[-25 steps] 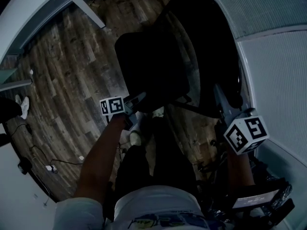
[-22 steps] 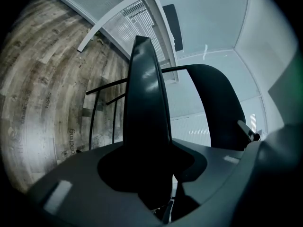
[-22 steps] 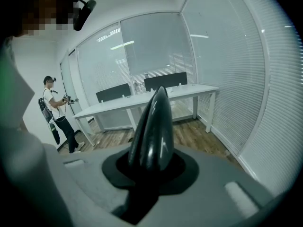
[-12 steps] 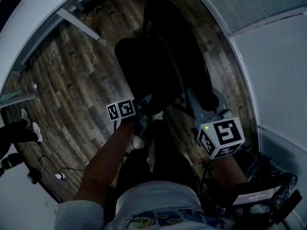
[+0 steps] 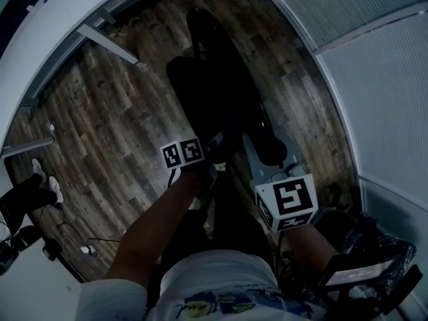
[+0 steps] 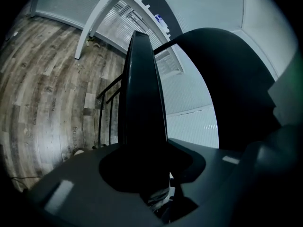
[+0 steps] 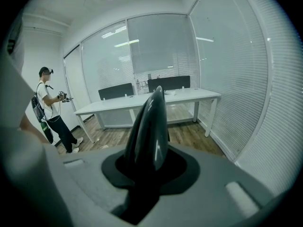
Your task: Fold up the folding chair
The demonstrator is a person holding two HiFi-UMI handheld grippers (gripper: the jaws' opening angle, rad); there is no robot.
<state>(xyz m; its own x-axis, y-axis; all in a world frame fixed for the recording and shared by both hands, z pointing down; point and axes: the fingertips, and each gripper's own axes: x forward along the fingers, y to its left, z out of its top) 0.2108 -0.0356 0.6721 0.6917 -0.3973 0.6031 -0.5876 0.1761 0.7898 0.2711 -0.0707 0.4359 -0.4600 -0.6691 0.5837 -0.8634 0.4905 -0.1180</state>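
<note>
Black chair (image 5: 221,92) nearly folded: left hand-held gripper (image 5: 215,142), jaws just tightening, clamps seat (image 6: 142,103); right hand-held gripper (image 5: 259,142) clamps backrest (image 7: 149,126); next, probably squeeze them together.

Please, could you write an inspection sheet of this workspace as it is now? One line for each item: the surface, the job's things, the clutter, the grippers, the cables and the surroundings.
Surface: wood-plank floor, dimly lit.
Job's things: dark folding chair, its seat tipped up close to its back.
Clutter: small items on the floor at the lower left of the head view, too dim to name.
Grippers: left gripper is shut on the chair's seat edge, and its jaws have just been closing; right gripper is shut on the chair's back edge.
Cables: one thin cable lies loose on the floor near the small items.
Surroundings: window blinds, a long white table, another person standing beyond it.
</note>
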